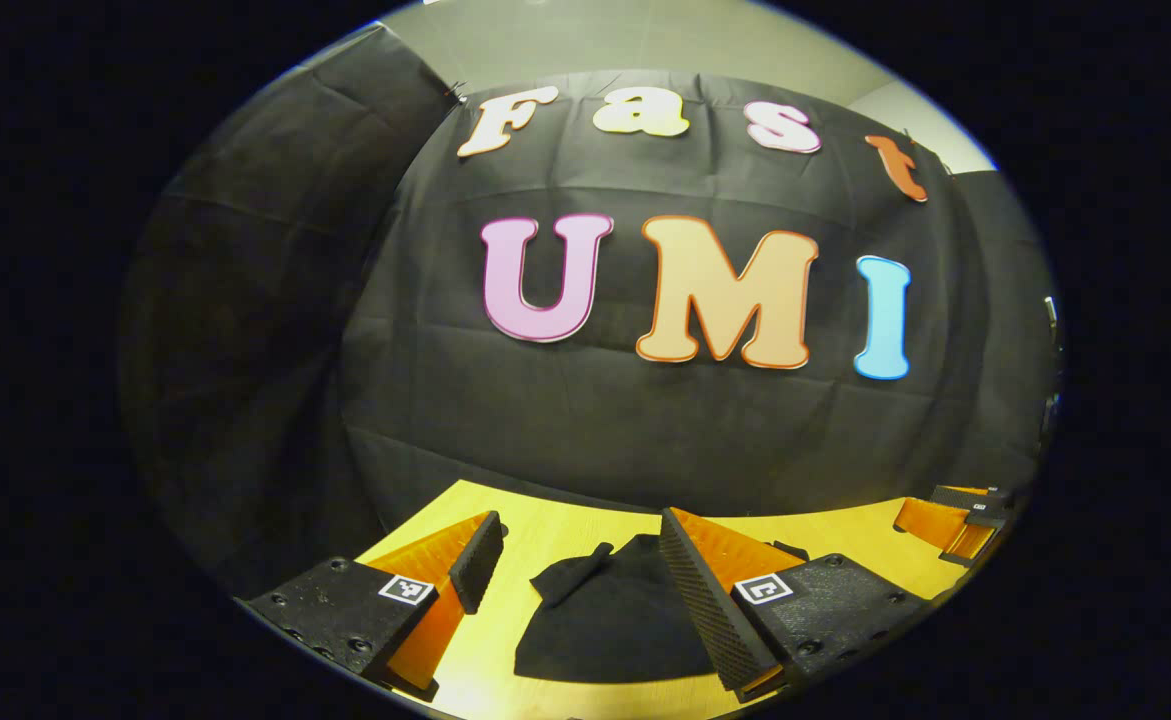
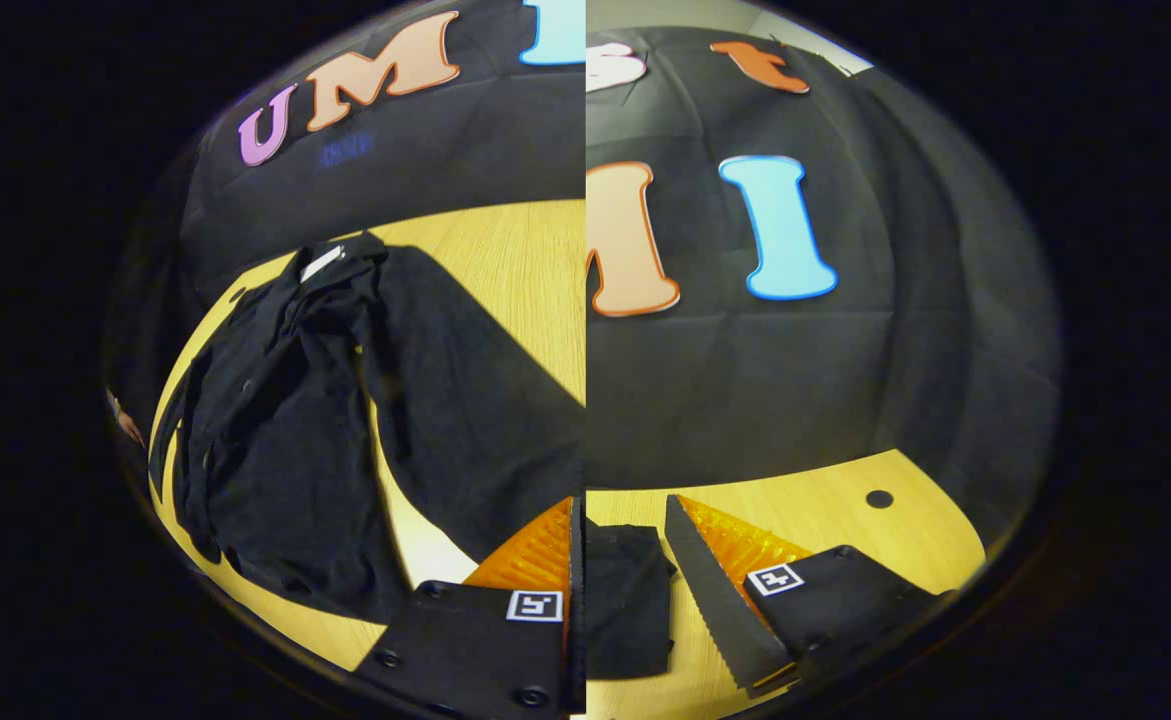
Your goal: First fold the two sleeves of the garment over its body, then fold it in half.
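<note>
Lying rumpled on the table (image 1: pixel 585 525), the black garment (image 1: pixel 615 620) seems half-folded; left gripper (image 1: pixel 575 580) wide, right gripper (image 2: pixel 625 590) unclear.

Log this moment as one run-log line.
left claw: open, above garment | right claw: open, over garment edge | table: garment lying flat | fold state: cannot tell

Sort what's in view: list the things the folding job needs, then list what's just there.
For the job:
- black garment
- left gripper, open
- right gripper

Just there:
- wooden table
- small hole in the table
- black cloth wall
</note>
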{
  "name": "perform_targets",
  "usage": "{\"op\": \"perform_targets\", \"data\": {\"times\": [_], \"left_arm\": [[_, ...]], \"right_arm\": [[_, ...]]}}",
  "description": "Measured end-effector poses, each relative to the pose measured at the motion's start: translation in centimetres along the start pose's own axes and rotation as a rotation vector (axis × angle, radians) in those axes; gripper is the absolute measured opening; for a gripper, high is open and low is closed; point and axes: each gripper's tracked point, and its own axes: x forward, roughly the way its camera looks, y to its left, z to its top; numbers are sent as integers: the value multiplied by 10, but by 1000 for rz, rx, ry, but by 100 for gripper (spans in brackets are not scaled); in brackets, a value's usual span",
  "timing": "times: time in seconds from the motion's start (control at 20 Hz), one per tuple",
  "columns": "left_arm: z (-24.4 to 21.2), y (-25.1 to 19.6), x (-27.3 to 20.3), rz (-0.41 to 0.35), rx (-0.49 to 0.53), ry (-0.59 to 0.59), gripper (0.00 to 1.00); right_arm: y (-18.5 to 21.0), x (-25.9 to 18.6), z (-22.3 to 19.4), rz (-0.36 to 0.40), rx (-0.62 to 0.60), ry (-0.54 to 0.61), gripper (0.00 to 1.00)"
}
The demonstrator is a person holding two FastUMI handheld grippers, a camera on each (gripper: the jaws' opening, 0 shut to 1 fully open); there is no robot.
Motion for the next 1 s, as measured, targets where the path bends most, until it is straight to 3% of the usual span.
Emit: {"op": "perform_targets", "data": {"times": [0.2,0.4,0.6,0.65,0.85,1.0], "left_arm": [[-14,-8,-50,-81,4,43,93],[-23,-11,-96,-148,134,63,93],[-31,-18,-134,-199,233,44,93],[-35,-21,-142,-218,230,51,96],[-41,-14,-170,-236,177,65,94],[-42,-3,-184,-230,169,68,93]], "right_arm": [[16,-71,1,-45,-57,-79,52],[46,-137,5,-44,-18,-161,52],[38,-185,-4,-115,-31,-192,51],[39,-193,-10,-128,-26,-184,51],[46,-217,-28,-146,16,-163,52],[50,-231,-30,-156,-28,-150,51]]}}
